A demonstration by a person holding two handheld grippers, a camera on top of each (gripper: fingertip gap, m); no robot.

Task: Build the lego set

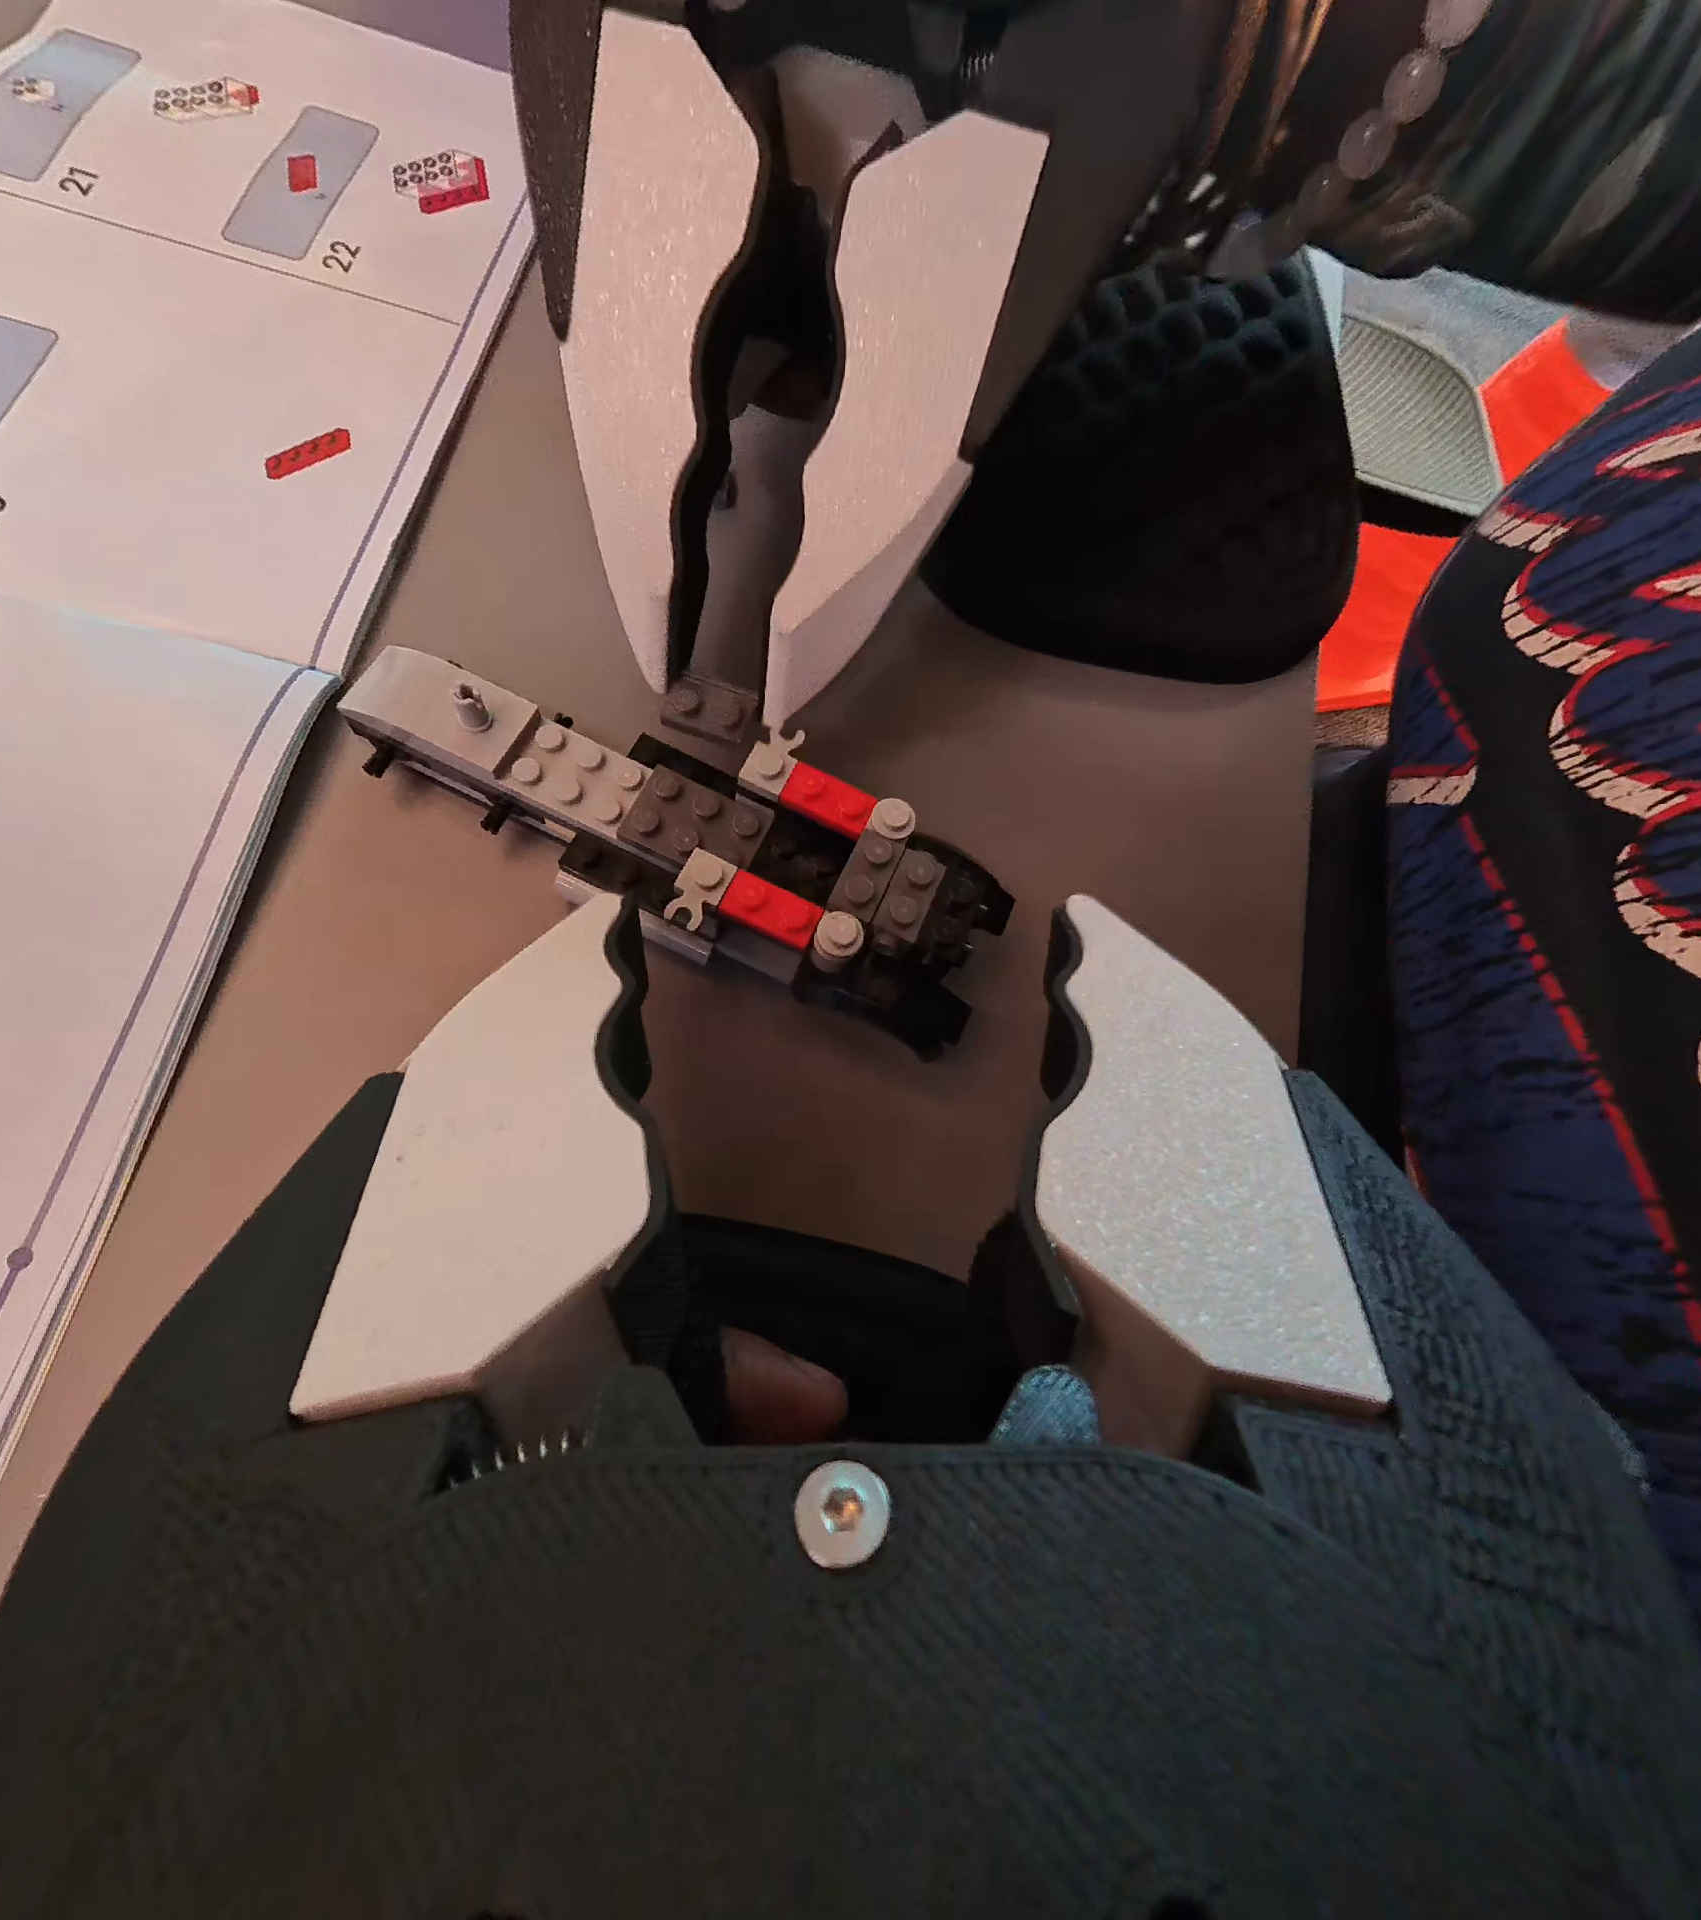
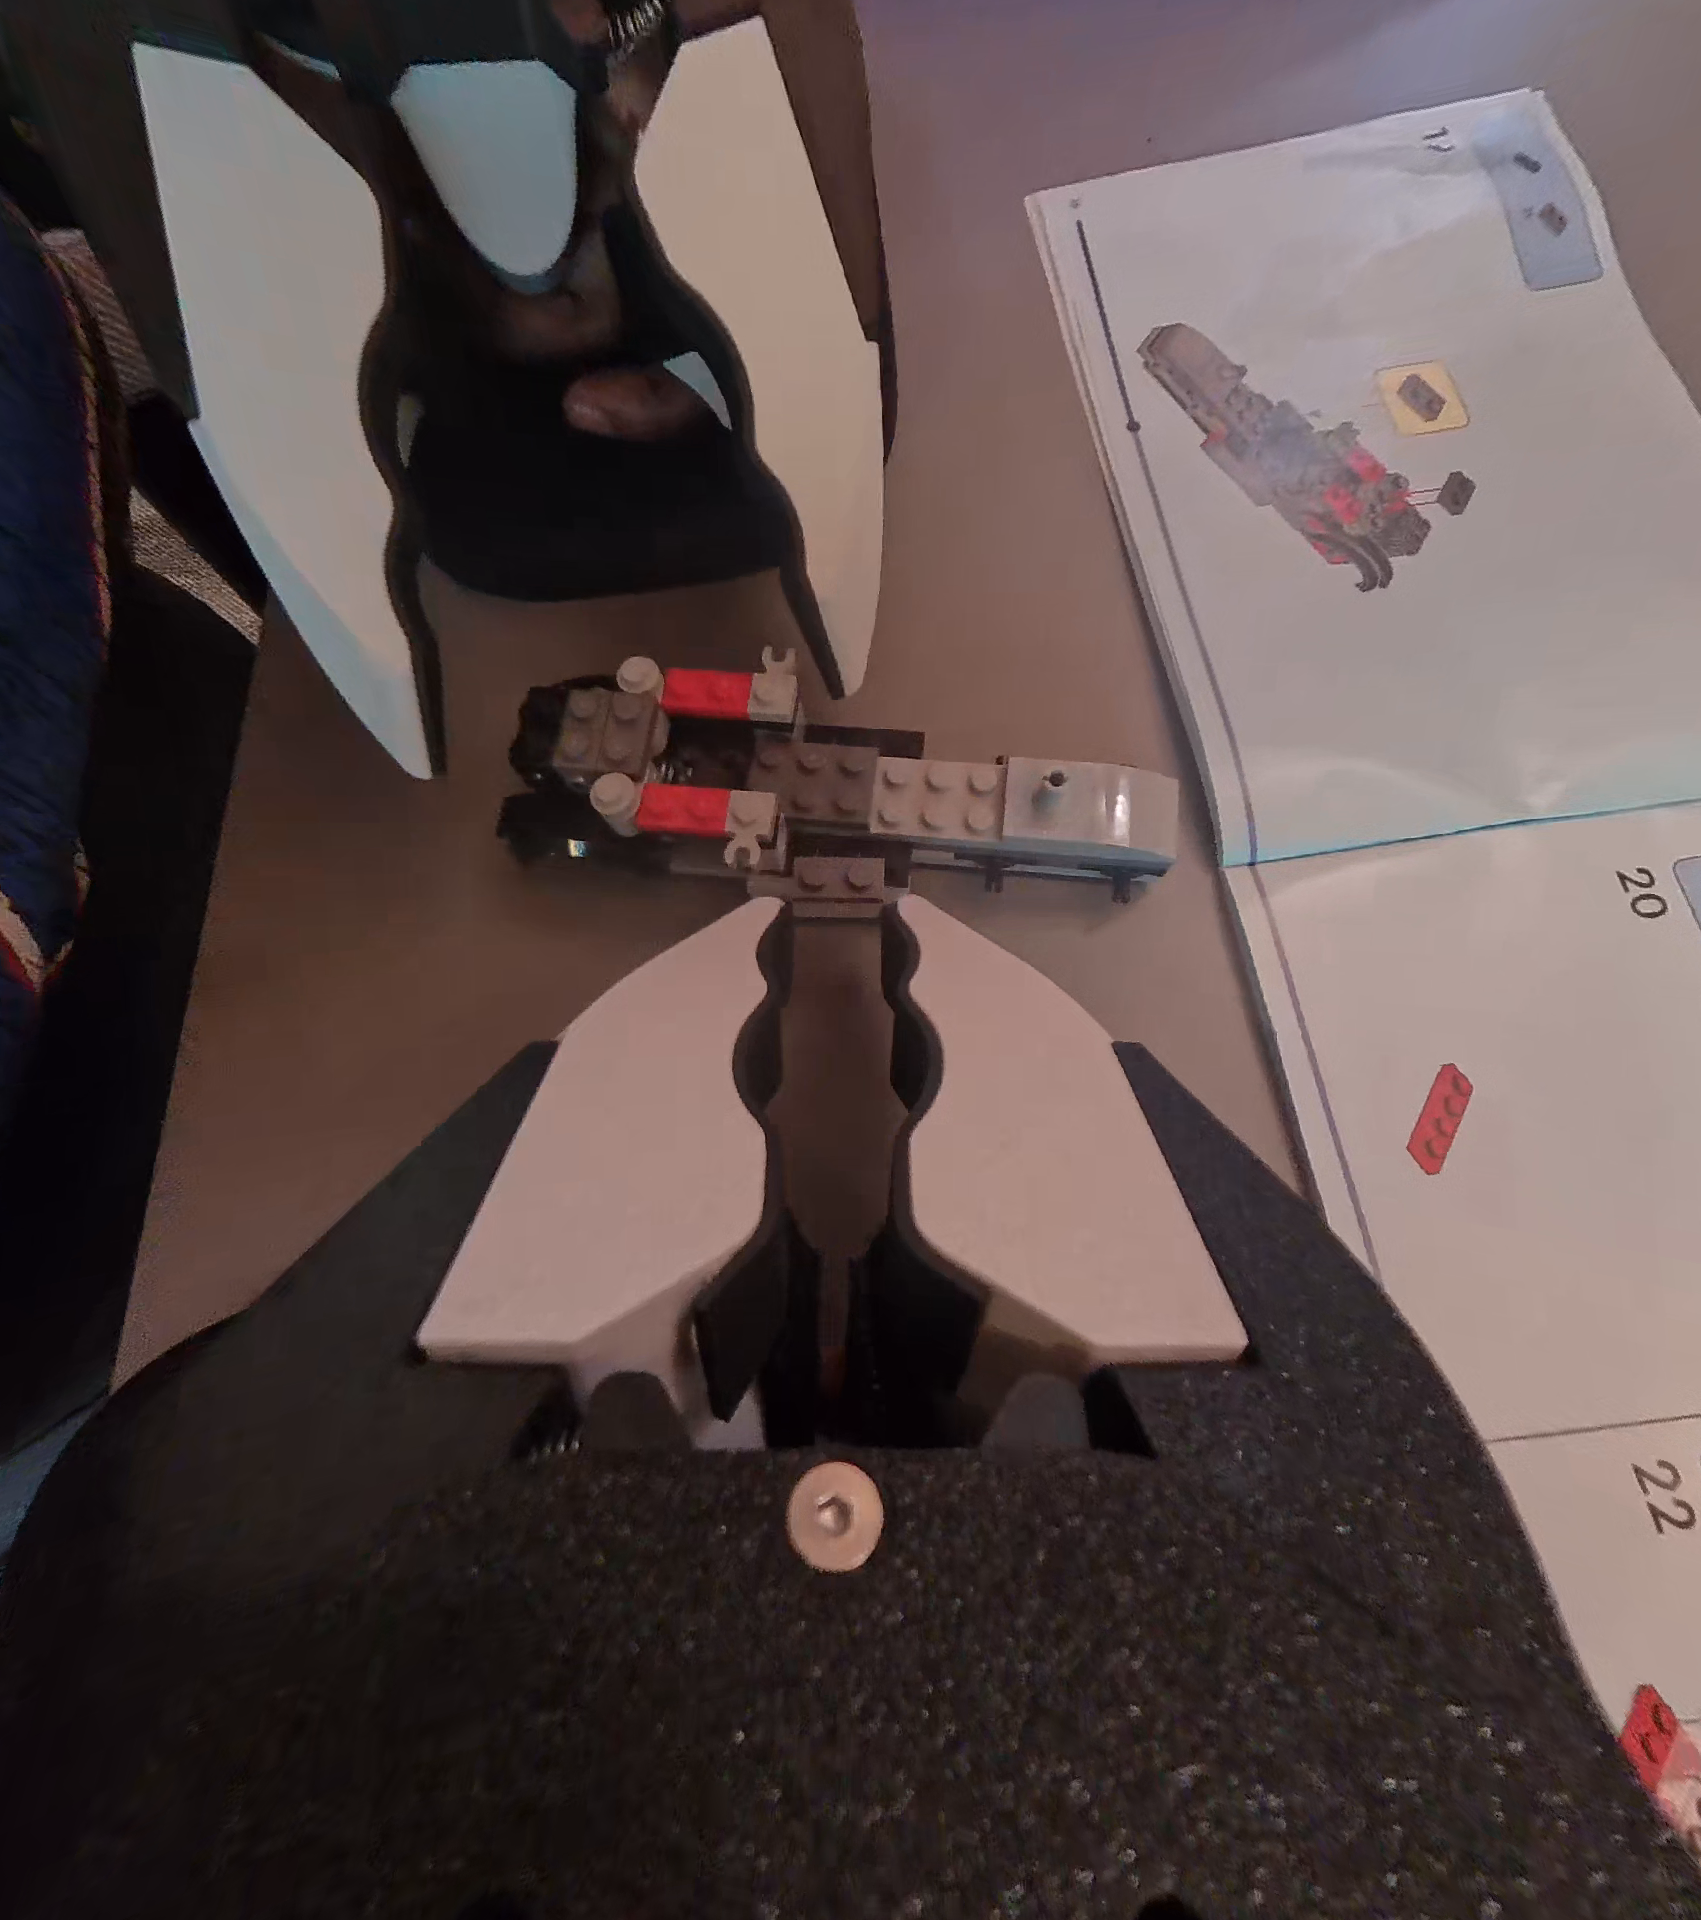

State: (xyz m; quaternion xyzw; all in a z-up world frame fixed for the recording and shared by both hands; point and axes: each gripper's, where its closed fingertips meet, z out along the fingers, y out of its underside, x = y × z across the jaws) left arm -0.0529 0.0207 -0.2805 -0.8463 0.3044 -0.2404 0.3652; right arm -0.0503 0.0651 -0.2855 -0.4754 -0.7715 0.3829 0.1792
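A partly built lego model [image 1: 680, 821] of grey, dark grey, red and black parts lies on the brown table; it also shows in the right wrist view [image 2: 825, 779]. My right gripper [image 2: 833, 902] is shut on a small dark grey plate [image 2: 835, 878] and holds it against the model's side, near the middle. In the left wrist view the right gripper [image 1: 721, 698] comes in from above with the plate [image 1: 711, 712]. My left gripper [image 1: 841, 920] is open, its fingers on either side of the model's red and black end; it also shows from the right wrist [image 2: 633, 727].
An open instruction booklet [image 1: 150, 416] lies beside the model and also shows in the right wrist view [image 2: 1511, 987]. A person's dark patterned clothing [image 1: 1604, 831] is close on the other side. A black textured object [image 1: 1137, 468] and an orange item [image 1: 1532, 384] lie behind. The gap from one gripper's tips to the other's is roughly 5 centimeters.
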